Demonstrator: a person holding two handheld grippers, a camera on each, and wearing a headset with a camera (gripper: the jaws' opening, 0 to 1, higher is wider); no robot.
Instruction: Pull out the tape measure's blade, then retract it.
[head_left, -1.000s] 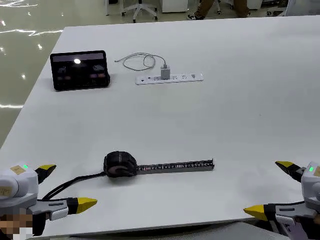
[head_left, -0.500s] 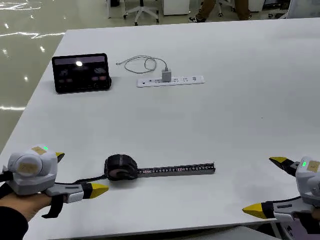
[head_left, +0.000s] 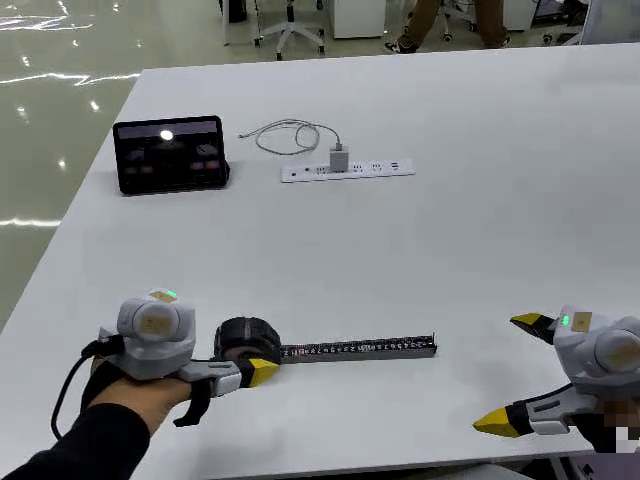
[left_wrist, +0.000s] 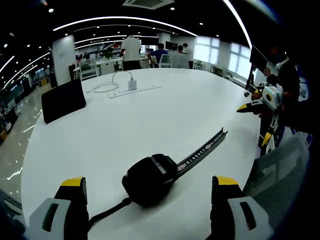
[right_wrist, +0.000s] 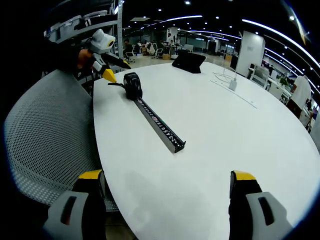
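Note:
The black tape measure (head_left: 248, 340) lies near the table's front edge, its blade (head_left: 360, 348) drawn out flat to the right. My left gripper (head_left: 250, 352) is open and straddles the case without touching it. In the left gripper view the case (left_wrist: 150, 179) sits between my left gripper's (left_wrist: 150, 182) yellow-tipped fingers (left_wrist: 74, 183), and a black cord trails back from it. My right gripper (head_left: 508, 373) is open and holds nothing, well to the right of the blade's end hook (head_left: 432, 346). In the right gripper view the blade (right_wrist: 156, 120) runs ahead of my right gripper (right_wrist: 167, 175) toward the case (right_wrist: 132, 81).
A dark tablet (head_left: 170, 153) stands at the back left. A white power strip (head_left: 347, 171) with a charger and coiled cable (head_left: 290, 135) lies behind the middle. A mesh chair (right_wrist: 45, 145) sits against the table's front edge (head_left: 400, 468).
My left gripper has moved right and forward, so the tape measure case now sits between its jaws. The right gripper has barely moved. The head view has shifted a little.

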